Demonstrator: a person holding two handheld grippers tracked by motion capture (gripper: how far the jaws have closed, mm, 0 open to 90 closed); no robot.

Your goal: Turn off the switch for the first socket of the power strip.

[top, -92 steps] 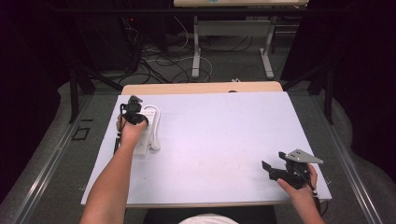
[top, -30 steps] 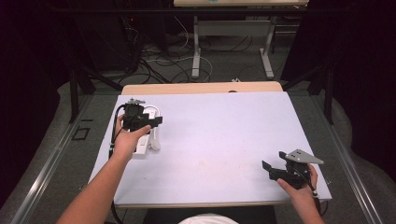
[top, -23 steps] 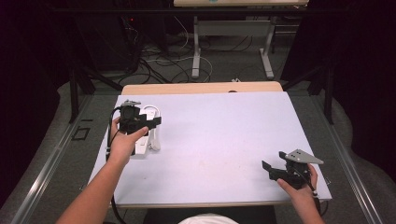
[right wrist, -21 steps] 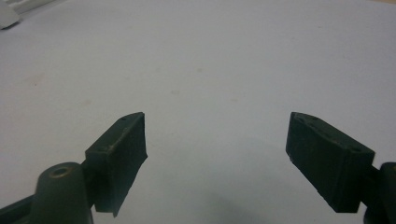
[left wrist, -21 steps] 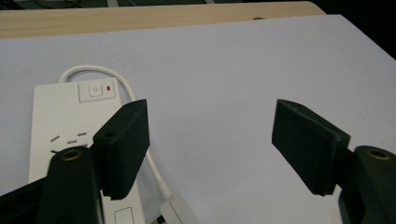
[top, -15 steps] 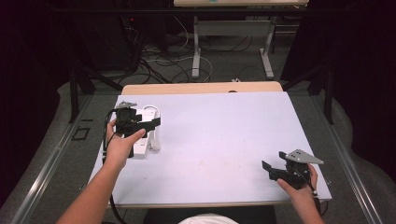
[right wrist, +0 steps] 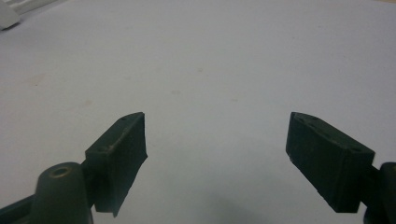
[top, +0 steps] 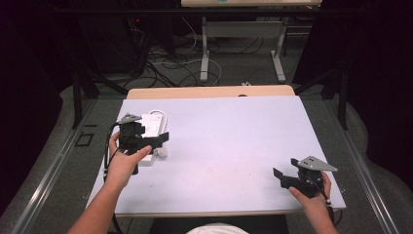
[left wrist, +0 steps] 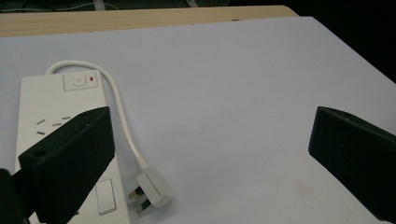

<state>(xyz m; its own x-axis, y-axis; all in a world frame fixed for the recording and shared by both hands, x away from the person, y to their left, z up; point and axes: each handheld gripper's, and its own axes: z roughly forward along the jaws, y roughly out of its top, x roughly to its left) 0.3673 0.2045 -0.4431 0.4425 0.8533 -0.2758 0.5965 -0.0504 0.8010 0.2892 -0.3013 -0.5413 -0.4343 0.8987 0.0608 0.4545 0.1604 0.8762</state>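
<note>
A white power strip (top: pixel 147 125) lies at the table's left, its short white cord (left wrist: pixel 119 109) looping round to a white three-pin plug (left wrist: pixel 152 189) that lies loose beside it. My left gripper (top: pixel 157 142) hovers over the strip's near end and points right. In the left gripper view, the left gripper (left wrist: pixel 210 154) has just been opening its jaws, which stand wide with nothing between them. The plug (top: pixel 159 152) lies just below it. My right gripper (top: pixel 281 178) rests near the front right corner, open and empty, over bare table (right wrist: pixel 215 154).
A pale sheet (top: pixel 234 141) covers the table, with a wooden edge (top: pixel 209 91) at the back. Behind it stand a desk frame (top: pixel 204 53) and cables on the dark floor. The table's front edge runs close under both hands.
My left gripper has drawn back toward the person and slightly left along the strip, and its jaws stand wider. The right gripper has kept still.
</note>
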